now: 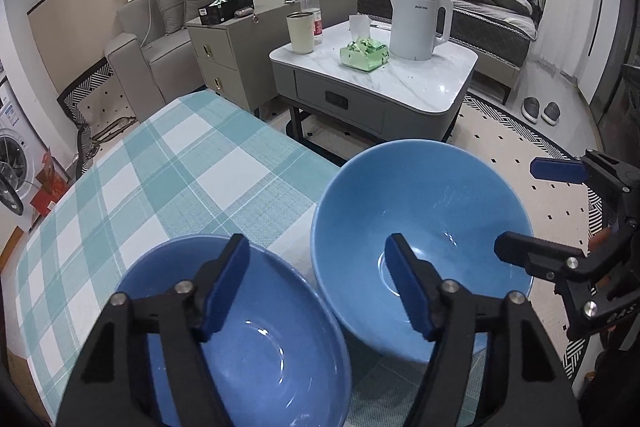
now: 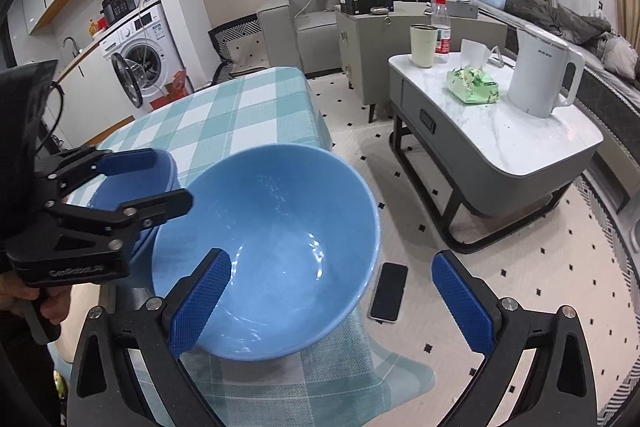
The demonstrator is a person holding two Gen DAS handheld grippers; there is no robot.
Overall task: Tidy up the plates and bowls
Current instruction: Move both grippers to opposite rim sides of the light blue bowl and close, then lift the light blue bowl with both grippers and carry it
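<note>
Left tongs point(image 1: 316, 283) part-open, holding nothing, straddling the near rims of two blue bowls: shallow bowl point(image 1: 256, 339) under the left pad, deep bowl point(image 1: 424, 227) under the right. Right tongs point(image 2: 332, 299) wide open around the deep bowl's rim, no contact seen. Both bowls on the checked tabletop point(image 1: 168, 179).

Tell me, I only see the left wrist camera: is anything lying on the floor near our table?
Observer: Yes, a dark phone lies on the floor, just past the table corner where the big blue bowl sits.
Operator: Is the right gripper squeezing that bowl?
Observer: No. The right gripper is open, one pad over the bowl's near rim, the other out above the floor.
Operator: Anything on the washing machine?
Observer: A black cooker sits on top.
</note>
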